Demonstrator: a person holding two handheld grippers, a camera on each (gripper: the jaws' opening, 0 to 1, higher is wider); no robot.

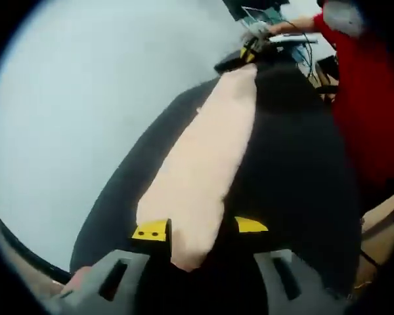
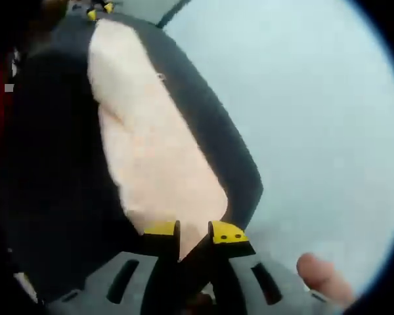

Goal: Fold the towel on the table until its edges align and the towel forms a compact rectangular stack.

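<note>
The towel (image 1: 203, 157) is dark with a cream face and hangs stretched as a long band between my two grippers, above the pale table (image 1: 79, 98). My left gripper (image 1: 201, 228) is shut on its near end, a cream corner pinched between the yellow-tipped jaws. The right gripper (image 1: 248, 51) holds the far end. In the right gripper view the same towel (image 2: 151, 151) runs from my right gripper (image 2: 194, 231), shut on it, up to the left gripper (image 2: 98, 10) at the top. The cream face sags slightly with a crease.
A person in a red sleeve (image 1: 368, 98) stands at the right, past the towel. Cables and equipment (image 1: 276, 26) lie at the far end of the table. A fingertip (image 2: 318, 274) shows beside my right gripper. Pale table (image 2: 315, 98) surface spreads to the right.
</note>
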